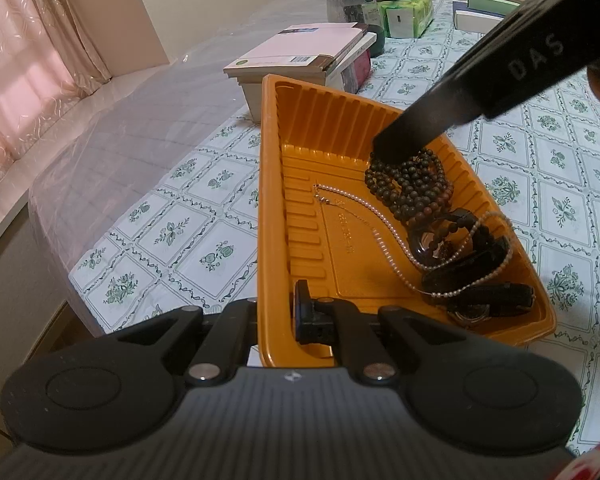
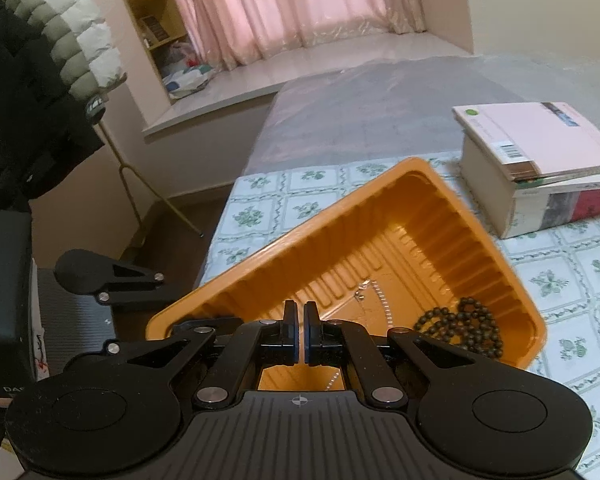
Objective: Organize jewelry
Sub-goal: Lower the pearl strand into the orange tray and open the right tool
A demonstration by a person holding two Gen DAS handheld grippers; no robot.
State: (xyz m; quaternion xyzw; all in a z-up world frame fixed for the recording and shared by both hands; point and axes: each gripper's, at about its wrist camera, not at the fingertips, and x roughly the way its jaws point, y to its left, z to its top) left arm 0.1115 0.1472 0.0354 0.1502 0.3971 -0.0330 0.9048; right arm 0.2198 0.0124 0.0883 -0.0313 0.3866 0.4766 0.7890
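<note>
An orange plastic tray (image 1: 272, 184) lies on the patterned tablecloth and also shows in the right wrist view (image 2: 380, 196). In it lie a pile of dark bead bracelets (image 1: 412, 188), a pearl necklace (image 1: 384, 236), a thin chain (image 1: 332, 202) and black watches (image 1: 484, 288). My left gripper (image 1: 278, 320) is shut on the tray's near-left wall, one finger inside, one outside. My right gripper (image 2: 300, 328) is shut with nothing seen between its fingers; it hangs over the tray, its tip (image 1: 392, 148) just above the dark beads (image 2: 464, 328).
A stack of books (image 1: 300, 60) stands just behind the tray, also seen in the right wrist view (image 2: 540, 160). Tissue packs (image 1: 404, 12), a jar (image 1: 348, 4) and boxes (image 1: 480, 12) stand at the far end. The table's left edge drops to the floor (image 1: 40, 272).
</note>
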